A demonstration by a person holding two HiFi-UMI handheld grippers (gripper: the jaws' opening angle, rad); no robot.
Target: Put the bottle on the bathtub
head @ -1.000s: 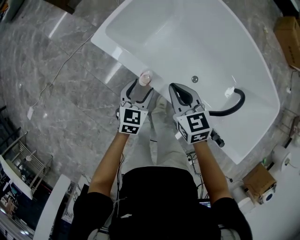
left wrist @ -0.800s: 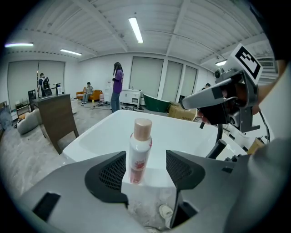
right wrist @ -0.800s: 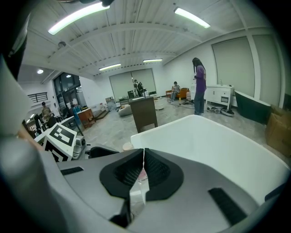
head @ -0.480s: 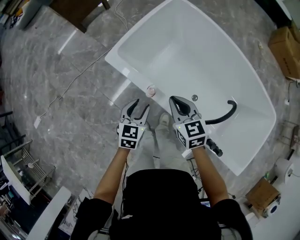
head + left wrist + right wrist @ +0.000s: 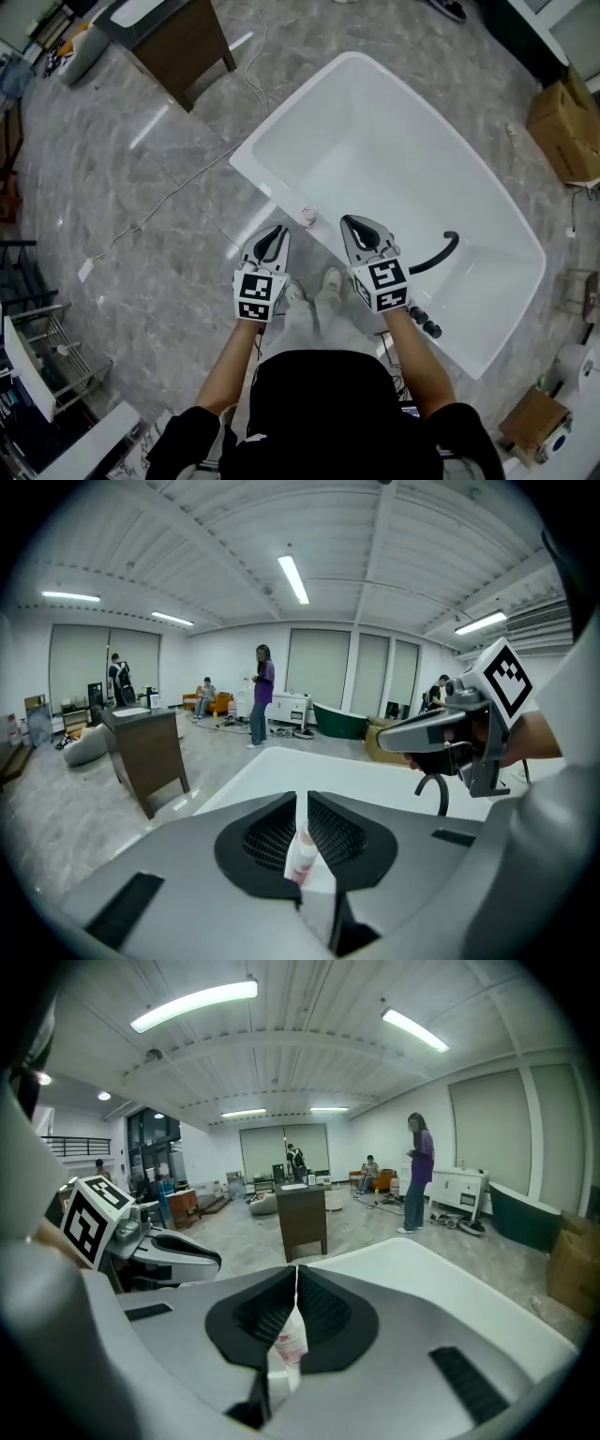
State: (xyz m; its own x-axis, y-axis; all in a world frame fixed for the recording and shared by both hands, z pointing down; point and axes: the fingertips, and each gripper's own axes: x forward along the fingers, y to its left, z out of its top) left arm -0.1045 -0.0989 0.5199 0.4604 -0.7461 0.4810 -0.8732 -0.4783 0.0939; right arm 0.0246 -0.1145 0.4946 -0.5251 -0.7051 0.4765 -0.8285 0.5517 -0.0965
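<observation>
Looks as good as done, with the bottle [image 5: 307,217] upright on the bathtub [image 5: 394,141] rim, just ahead of the left gripper [image 5: 278,232] and right gripper [image 5: 351,223], both pinched together on nothing.

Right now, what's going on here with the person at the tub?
A person stands at a white bathtub with a handheld gripper in each hand. A small bottle stands upright on the tub's near rim, so it looks already placed. Neither gripper holds it: the left gripper and right gripper both sit just short of the rim, jaws closed or nearly so, on either side of the bottle.
</observation>
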